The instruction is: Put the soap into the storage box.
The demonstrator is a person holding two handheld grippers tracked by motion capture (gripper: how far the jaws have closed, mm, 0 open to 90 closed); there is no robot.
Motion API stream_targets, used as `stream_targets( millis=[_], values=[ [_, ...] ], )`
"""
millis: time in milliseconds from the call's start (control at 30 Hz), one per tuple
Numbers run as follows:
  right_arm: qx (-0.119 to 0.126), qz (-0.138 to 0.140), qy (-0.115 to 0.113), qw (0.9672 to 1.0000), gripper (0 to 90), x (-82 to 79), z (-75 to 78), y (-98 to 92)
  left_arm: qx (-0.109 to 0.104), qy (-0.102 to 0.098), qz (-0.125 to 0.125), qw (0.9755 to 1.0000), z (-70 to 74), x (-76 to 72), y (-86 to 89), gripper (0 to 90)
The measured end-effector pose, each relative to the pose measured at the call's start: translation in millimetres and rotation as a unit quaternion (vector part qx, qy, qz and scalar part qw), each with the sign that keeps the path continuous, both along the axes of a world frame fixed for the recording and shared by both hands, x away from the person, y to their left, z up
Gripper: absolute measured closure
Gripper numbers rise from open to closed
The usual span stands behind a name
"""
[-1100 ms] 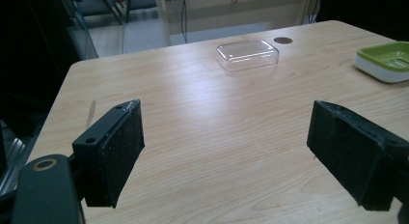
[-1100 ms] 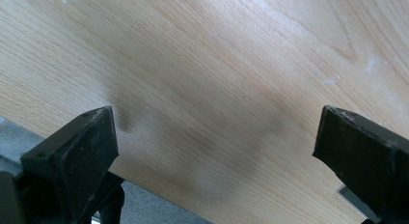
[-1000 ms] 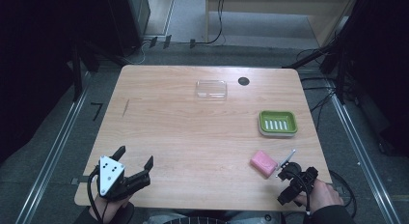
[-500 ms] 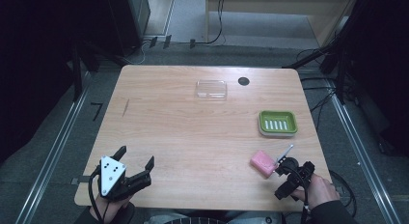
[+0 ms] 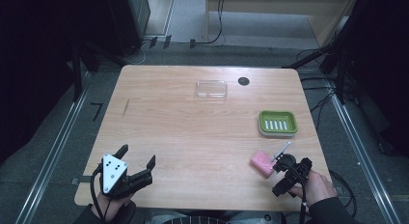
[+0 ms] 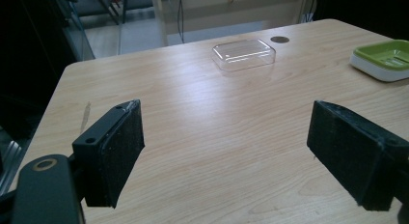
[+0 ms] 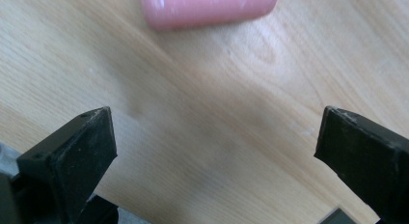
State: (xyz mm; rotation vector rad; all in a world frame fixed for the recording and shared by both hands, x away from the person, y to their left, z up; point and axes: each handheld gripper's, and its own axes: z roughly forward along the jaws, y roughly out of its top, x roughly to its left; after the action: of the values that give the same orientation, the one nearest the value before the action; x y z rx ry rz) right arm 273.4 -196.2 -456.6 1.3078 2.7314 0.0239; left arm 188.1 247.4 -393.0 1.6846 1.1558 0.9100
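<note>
**Both hand-held grippers open at the near edge; pink soap bar on the counter by the right one**

The wooden counter [image 5: 193, 132] carries four items. A clear plastic lid [image 5: 211, 89] lies at the far centre, with a small dark round disc [image 5: 243, 81] just beside it to the right. A green soap dish [image 5: 278, 122] with a slotted insert and a white base sits toward the right edge. A pink soap bar [image 5: 263, 162] lies flat on the counter nearer the person, well apart from the dish.

Left hand-held gripper [image 5: 137, 166]: positioned at the near left corner of the counter, grey three-cornered plate facing up. Its jaws are spread wide and hold nothing. In the left gripper view, bare wood lies between the two black pads, with the clear lid [image 6: 243, 54], the dark disc [image 6: 279, 39] and the green dish [image 6: 383, 60] visible farther off.

Right hand-held gripper [image 5: 284, 173]: held by a hand [image 5: 316, 185] at the near right edge, just beside the soap bar on its right side. Whether it touches the bar cannot be told from the high view. In the right gripper view, the jaws stand far apart and empty, angled down close to the wood; the soap bar [image 7: 207, 7] lies beyond the jaw tips, not between them. A thin light-coloured rod [image 5: 283, 149] projects from this gripper toward the dish.
</note>
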Motion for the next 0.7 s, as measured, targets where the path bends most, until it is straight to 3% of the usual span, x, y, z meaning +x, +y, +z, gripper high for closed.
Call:
stream_targets(
  millis=[700],
  values=[
    [0.003, 0.029, 0.000, 0.9996, 0.4, 24.2, 0.4, 21.3, 0.001, 0.001, 0.001, 1.0000, 0.0, 0.0, -0.2, 13.4]
  ],
)
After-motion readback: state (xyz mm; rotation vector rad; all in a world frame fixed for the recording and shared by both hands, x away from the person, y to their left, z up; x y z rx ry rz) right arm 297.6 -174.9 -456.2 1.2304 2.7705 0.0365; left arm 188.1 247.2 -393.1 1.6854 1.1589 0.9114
